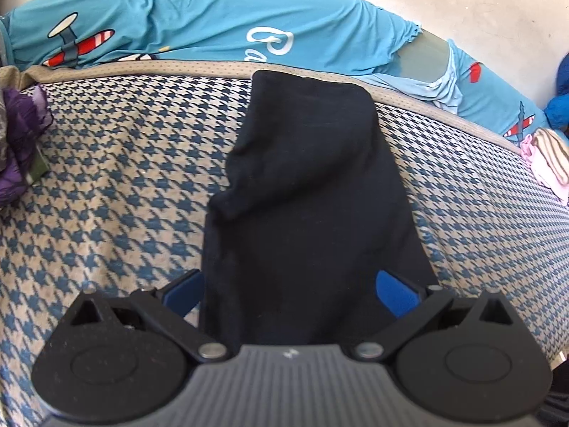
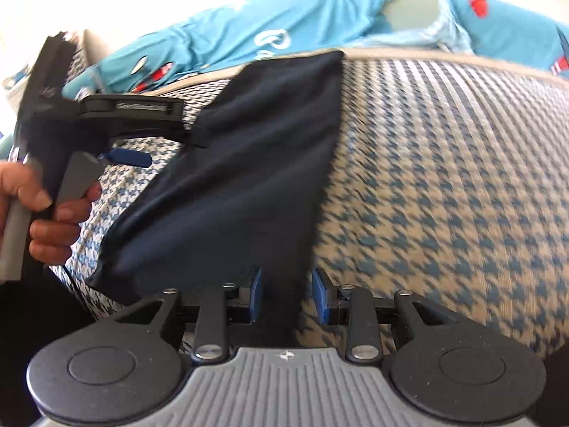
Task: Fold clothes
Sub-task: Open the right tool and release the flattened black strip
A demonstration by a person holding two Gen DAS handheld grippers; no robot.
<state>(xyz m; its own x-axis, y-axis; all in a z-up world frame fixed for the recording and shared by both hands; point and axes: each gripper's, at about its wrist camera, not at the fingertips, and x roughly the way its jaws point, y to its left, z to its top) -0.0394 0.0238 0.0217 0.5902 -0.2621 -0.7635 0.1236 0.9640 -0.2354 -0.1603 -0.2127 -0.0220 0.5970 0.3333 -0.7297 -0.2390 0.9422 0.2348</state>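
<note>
Left wrist view: low, close over the houndstooth cover, looking along the dark garment toward 12 o'clock. Right wrist view: same low, close angle, facing 12 o'clock; left gripper at 10 o'clock. Shared: garment, cover, turquoise printed fabric across the far edge.

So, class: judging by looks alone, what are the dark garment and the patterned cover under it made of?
Dark garment: likely soft matte knit, cotton-like; it drapes in limp folds without shine. Patterned cover: seemingly coarser woven upholstery fabric; a blue-and-beige houndstooth pattern shows.
</note>
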